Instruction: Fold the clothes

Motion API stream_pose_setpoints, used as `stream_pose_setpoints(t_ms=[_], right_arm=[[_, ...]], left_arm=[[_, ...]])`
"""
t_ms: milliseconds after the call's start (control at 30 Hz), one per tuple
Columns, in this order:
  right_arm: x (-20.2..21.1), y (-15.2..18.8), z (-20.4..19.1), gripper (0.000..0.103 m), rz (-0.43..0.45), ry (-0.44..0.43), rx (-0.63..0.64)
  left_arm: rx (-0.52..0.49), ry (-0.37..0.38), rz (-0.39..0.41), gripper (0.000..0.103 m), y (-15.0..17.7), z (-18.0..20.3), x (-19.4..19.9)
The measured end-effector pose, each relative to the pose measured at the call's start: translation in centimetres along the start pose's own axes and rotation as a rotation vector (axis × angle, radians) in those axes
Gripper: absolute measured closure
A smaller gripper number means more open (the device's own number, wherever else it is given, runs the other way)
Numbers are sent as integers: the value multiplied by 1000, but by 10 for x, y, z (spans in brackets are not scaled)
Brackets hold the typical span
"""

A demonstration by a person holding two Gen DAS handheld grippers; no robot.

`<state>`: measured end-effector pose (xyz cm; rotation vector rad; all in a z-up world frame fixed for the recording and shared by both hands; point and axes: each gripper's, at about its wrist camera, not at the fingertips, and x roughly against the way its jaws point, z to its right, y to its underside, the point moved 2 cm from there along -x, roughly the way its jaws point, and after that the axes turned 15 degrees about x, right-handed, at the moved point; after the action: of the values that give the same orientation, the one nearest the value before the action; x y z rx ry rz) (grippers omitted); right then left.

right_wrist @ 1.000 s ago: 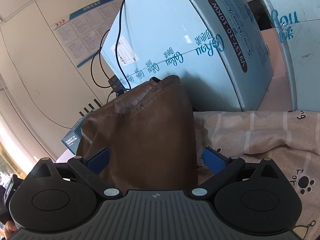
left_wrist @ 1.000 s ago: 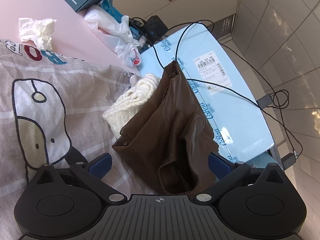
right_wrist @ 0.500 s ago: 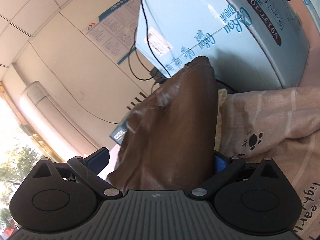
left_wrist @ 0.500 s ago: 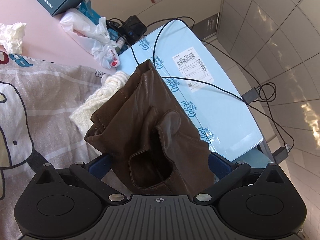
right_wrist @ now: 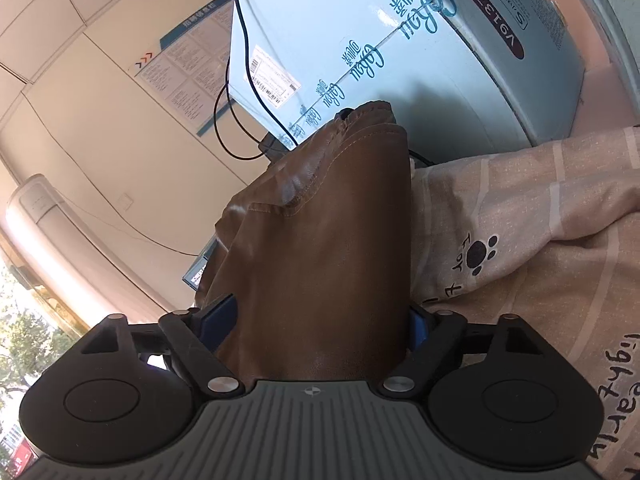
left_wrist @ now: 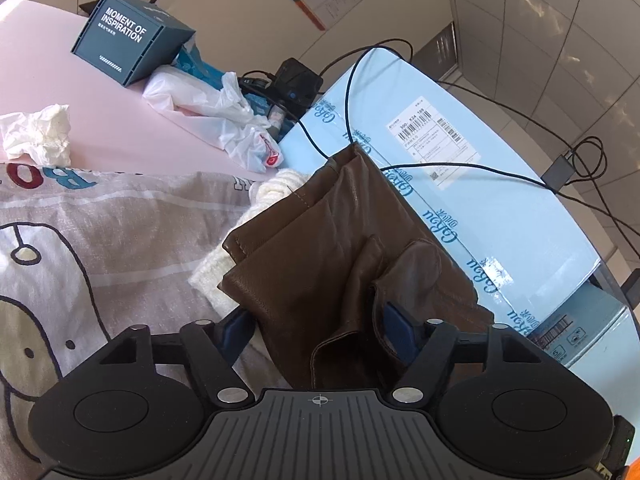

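A brown leather-look garment [left_wrist: 332, 260] is folded into a thick bundle and held up between both grippers. My left gripper [left_wrist: 316, 328] is shut on the garment's lower folds; its blue pads press in from both sides. My right gripper [right_wrist: 316, 320] is shut on the same garment [right_wrist: 320, 248], which fills the view between its blue pads. A cream knitted garment [left_wrist: 248, 216] lies under the brown one on the printed bedsheet [left_wrist: 100, 232].
A large light-blue carton [left_wrist: 460, 192] with black cables over it stands just behind the garment. Behind the sheet on the pink surface are a dark blue box [left_wrist: 128, 48], white plastic bags [left_wrist: 216, 108] and crumpled tissue [left_wrist: 36, 136]. The beige sheet with paw print [right_wrist: 540, 260] lies at the right.
Both grippers have closed further on the brown garment. The garment has been gathered into a tighter bundle. The left view has swung back toward the pink surface and the blue box.
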<state>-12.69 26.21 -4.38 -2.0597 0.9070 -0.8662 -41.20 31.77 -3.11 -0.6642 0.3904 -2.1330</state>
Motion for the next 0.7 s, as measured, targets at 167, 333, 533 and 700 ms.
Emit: stream_pose_setpoints(t_ms=[167, 333, 533, 700], right_arm=[[7, -3, 15, 60, 41, 43, -42], [10, 1, 25, 60, 36, 68, -56], [1, -1, 21, 56, 17, 70, -59], [-6, -2, 21, 40, 9, 85, -61]], left_arm=[[-111, 80, -23, 65, 10, 21, 16], [-115, 25, -54, 55, 7, 16, 7], [-69, 51, -48, 40, -8, 13, 4], [-46, 24, -64, 33, -13, 12, -14]])
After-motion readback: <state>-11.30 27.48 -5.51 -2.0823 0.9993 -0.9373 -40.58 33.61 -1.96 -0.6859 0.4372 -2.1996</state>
